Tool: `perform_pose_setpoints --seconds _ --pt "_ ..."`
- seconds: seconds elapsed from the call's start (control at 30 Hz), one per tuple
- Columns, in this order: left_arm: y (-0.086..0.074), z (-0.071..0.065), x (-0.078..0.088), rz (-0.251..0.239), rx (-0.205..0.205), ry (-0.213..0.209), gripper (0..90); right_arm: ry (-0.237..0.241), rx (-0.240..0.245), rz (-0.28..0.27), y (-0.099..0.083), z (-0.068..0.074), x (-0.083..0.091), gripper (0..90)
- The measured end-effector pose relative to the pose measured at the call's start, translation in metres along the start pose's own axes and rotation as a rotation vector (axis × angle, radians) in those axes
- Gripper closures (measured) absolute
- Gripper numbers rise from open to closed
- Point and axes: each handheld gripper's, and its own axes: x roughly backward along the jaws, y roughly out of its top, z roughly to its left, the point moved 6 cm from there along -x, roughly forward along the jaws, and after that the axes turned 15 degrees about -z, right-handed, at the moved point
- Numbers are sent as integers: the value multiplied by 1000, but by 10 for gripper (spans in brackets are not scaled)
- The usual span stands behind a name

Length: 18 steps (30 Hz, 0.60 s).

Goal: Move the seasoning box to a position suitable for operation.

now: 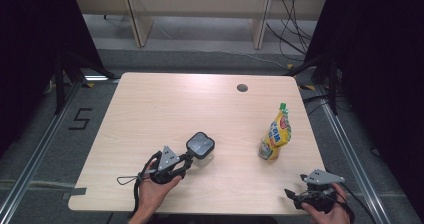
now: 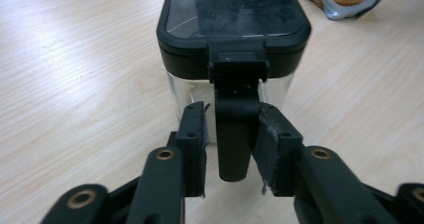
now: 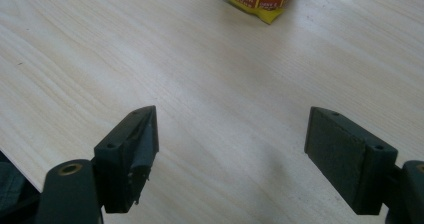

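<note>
1. The jar (image 1: 201, 146) stands upright on the table (image 1: 150, 114), left of centre and toward my edge. It has a clear body and a black, square, round-cornered lid (image 2: 232, 14) that sits down on it.
2. Contents: through the clear wall in the left gripper view I see a pale, whitish residue low down inside. I cannot tell what it is or how full the jar stands.
3. A black latch (image 2: 235, 134) hangs from the lid's front edge and down the side that faces me.
4. My left gripper (image 2: 231, 149) is at the jar's near side. Its jaws stand narrow, one on each side of the latch. The right pad looks to touch it; a thin gap shows at the left pad, so I do not record a firm clamp.
5. My right gripper (image 3: 231, 156) rests at the table's near right corner, well apart from the jar. Its jaws stand wide with bare wood between them.
6. A yellow pouch (image 1: 276, 134) with a green cap stands upright right of centre, well apart from the jar. In the right gripper view its lower edge shows ahead of my jaws.
7. A small round hole (image 1: 242, 88) sits in the table near the far edge.
8. Nothing lies between the jar and the pouch, or between my right gripper and the pouch.
9. Beyond the far edge, on the floor, are light wooden furniture legs (image 1: 140, 29) and loose cables (image 1: 295, 29).
</note>
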Motion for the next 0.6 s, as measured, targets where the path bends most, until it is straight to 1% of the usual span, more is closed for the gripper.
perform_pose_setpoints --seconds 0.03,0.07,0.1,0.13,0.17,0.2,0.27,0.3,0.33,0.37,0.43,0.47,0.53,0.57,0.6 --pt "0 0 -1 7 0 3 643 0 -18 -2 0 2 0 226" --pt "0 0 -1 7 0 3 638 0 -18 -2 0 2 0 226" --pt "0 0 -2 10 -6 2 637 -2 2 -6 0 1 0 229" --pt "0 0 -4 10 1 2 637 -2 2 -6 0 1 0 229" --pt "0 3 -5 13 -10 -8 634 -5 -17 -4 1 2 0 228" --pt "0 4 -4 25 -21 -9 657 -3 2 -6 0 1 0 229" --pt "0 4 -5 18 -19 -6 685 -4 -1 -4 0 1 -1 229" --pt "1 6 -5 27 -38 11 709 0 2 -4 0 1 -1 228" --pt "1 6 -5 27 -38 11 711 -2 -5 1 0 1 0 228" --pt "1 10 -5 31 -61 7 712 4 -4 8 0 2 0 228" --pt "1 13 -5 28 -64 1 715 4 -5 -3 0 3 -1 229" --pt "1 13 -5 25 -53 -1 716 8 -1 -2 0 3 -1 228" --pt "1 14 -5 27 -58 -6 717 7 -1 -2 0 3 -1 229" --pt "1 15 -6 11 -62 -25 717 6 -4 -4 1 3 -1 229" --pt "1 15 -6 11 -62 -25 717 6 -4 -4 1 3 -1 229"
